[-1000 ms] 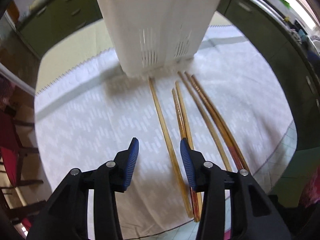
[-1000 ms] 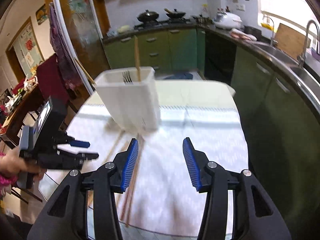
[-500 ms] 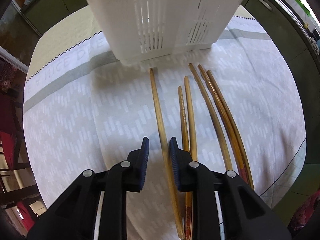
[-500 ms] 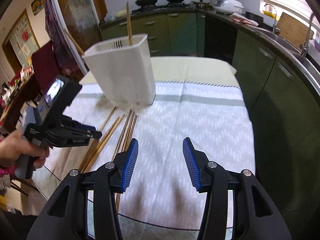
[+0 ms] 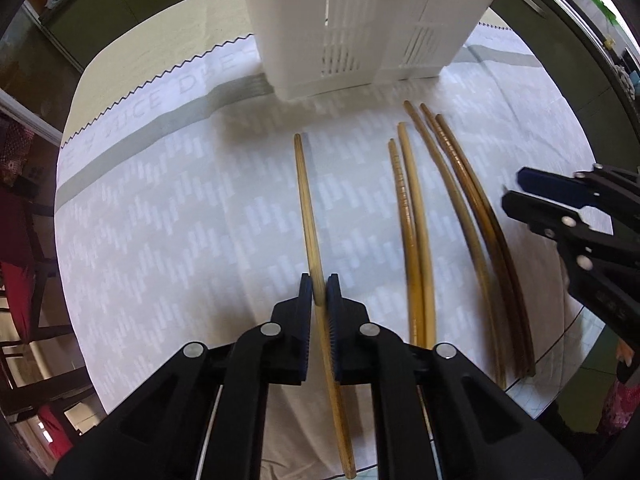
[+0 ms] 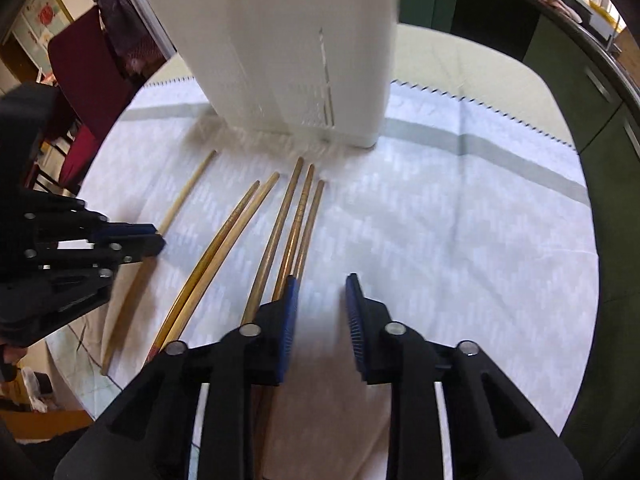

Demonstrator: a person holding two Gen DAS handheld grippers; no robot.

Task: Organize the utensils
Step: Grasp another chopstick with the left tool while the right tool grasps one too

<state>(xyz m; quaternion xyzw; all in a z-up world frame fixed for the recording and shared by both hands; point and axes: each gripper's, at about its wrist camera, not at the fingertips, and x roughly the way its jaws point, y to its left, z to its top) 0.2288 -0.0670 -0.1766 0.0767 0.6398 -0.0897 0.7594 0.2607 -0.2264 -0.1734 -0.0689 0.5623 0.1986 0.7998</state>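
Left gripper (image 5: 319, 294) tight on the lone chopstick (image 5: 307, 208) (five others (image 5: 448, 216) alongside), right gripper (image 6: 320, 300) jaws apart, empty

Two low wrist views facing the holder (image 5: 360, 20), sharing chopsticks (image 6: 224, 236) and cloth (image 6: 440, 220).

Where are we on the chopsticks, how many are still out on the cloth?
Nothing in these views shows as put away. In hand: the left gripper has closed on the lone chopstick, which seems not yet lifted. Left: five chopsticks beside it still lie on the cloth, short of the white holder. The right gripper is open, holding nothing.
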